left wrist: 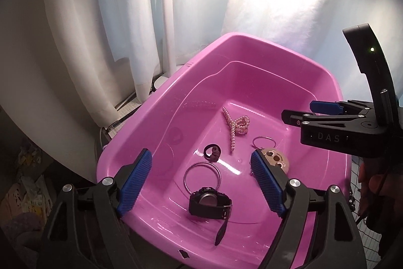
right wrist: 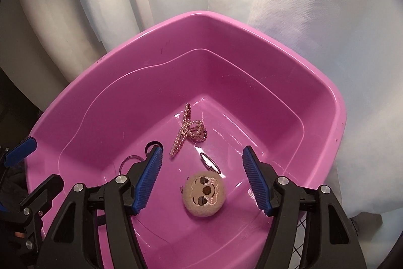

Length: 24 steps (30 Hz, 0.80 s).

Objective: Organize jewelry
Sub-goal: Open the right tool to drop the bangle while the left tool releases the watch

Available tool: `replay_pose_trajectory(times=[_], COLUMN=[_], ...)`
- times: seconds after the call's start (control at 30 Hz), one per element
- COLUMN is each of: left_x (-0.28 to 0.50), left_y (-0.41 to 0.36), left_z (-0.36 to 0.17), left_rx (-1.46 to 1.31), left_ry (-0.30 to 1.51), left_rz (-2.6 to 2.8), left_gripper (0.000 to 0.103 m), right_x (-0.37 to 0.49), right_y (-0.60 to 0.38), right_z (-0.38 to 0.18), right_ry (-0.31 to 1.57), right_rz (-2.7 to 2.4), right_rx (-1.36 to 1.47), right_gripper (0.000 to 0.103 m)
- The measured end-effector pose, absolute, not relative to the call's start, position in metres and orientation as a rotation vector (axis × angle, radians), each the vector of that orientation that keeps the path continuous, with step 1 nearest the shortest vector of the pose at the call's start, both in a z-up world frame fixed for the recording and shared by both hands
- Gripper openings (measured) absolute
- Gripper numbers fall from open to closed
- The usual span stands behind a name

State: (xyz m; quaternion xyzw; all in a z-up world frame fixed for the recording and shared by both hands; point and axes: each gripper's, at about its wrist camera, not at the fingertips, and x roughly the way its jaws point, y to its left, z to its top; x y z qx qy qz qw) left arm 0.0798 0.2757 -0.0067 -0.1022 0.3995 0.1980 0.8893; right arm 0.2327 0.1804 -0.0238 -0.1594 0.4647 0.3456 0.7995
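A pink plastic tub (left wrist: 151, 117) (right wrist: 314, 97) holds the jewelry. On its floor lie a black watch (left wrist: 210, 203), a thin metal bangle (left wrist: 187, 172), a small dark ring piece (left wrist: 212, 151), a pearl hair claw (left wrist: 235, 124) (right wrist: 187, 131), and a round beige face charm (left wrist: 277, 159) (right wrist: 204, 194) on a key ring (left wrist: 263, 141) (right wrist: 210, 161). My left gripper (left wrist: 201, 168) is open and empty above the tub's near side. My right gripper (right wrist: 200, 168) is open and empty above the charm; it also shows in the left wrist view (left wrist: 299, 112).
White curtains (left wrist: 121, 17) (right wrist: 314, 17) hang close behind the tub. Dark clutter (left wrist: 27, 183) lies low at the left. A black mesh surface (left wrist: 365, 233) shows at the right under the tub.
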Motion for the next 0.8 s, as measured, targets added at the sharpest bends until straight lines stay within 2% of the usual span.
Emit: replay_pose_trajectory(times=[0.8], left_x=[0.051], left_y=[0.257], left_z=[0.01], left_rx=[-0.215], left_ry=[0.806], left_rz=[0.458], left_gripper=[0.079], right_x=[0.212], right_y=[0.163], right_z=[-0.008], right_ry=[0.952], right_rz=[0.75], right_rx=[-0.317], right_gripper=[0.064])
